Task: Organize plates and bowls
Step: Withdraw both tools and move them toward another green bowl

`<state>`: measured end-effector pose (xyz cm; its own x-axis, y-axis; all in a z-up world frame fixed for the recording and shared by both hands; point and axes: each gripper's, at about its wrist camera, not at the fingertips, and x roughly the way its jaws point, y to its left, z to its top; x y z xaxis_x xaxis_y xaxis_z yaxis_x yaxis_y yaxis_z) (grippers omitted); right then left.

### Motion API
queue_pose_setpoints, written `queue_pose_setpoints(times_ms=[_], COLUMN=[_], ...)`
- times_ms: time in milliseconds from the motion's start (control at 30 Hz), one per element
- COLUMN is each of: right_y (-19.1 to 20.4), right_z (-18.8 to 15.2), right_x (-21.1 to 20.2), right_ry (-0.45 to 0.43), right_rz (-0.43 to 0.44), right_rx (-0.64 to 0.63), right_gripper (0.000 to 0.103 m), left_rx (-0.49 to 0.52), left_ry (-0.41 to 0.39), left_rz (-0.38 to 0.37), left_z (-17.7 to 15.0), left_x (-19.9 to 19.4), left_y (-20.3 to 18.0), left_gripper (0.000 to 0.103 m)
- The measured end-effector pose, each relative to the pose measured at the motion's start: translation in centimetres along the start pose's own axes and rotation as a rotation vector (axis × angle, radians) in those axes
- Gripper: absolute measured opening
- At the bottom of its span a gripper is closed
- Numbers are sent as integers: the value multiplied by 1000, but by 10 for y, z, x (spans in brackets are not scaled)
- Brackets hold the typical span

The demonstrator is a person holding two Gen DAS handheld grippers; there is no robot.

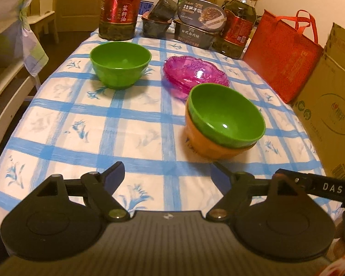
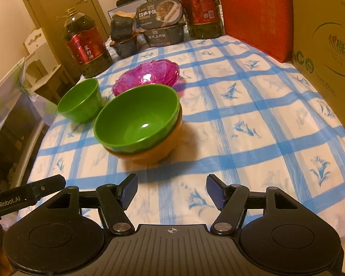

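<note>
My left gripper (image 1: pixel 170 177) stood wide apart with nothing between its pads, only tablecloth showing in the gap. My right gripper (image 2: pixel 171 189) was likewise parted and empty, low over the near edge of the table (image 2: pixel 253 115).

Just ahead of both sat a stack I judged finished: a green bowl (image 1: pixel 227 115) nested inside an orange bowl (image 1: pixel 209 145), its rim riding a little above the orange one and slightly askew (glossy plastic, a highlight in the well). Beyond it, close behind the stack, lay the pink plates (image 1: pixel 195 73), translucent with scalloped edges, apparently two stacked, though I could not be sure. Off to the left, well apart from the rest, a second green bowl (image 1: pixel 120 64) stood alone and upright. That one, I reckoned, was what remained: it belonged on the stack with the others.

Oil bottles and food boxes crowded the far edge.
</note>
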<state>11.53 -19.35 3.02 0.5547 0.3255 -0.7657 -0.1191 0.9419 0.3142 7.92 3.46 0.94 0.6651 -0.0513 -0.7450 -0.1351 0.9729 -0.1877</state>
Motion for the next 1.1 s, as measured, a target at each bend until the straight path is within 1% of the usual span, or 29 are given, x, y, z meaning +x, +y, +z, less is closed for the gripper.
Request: queue_pose_setpoints(times_ms=[167,533,700,800,1100], right_y=[1,4,6,9,24], right_z=[-8,-16,-16,-16,-13], right_x=[-3,-5,-4,-4,0], right_ry=[8,20,22,24,29], right_rz=[1,3,4,6,24], right_rx=[-1,-4,-10,-17,-37], right_gripper=[67,68,68,68,68], left_rx=[39,69,51,21,-15], left_ry=[-9,-21,-20,-16,-17], left_rz=[31,27,20,5,13], left_z=[-8,-14,-14,-13,-8], left_x=[-7,-13,-15,-16,-17], left_y=[-1,-1,3,11,32], left_gripper=[82,82,82,82,86])
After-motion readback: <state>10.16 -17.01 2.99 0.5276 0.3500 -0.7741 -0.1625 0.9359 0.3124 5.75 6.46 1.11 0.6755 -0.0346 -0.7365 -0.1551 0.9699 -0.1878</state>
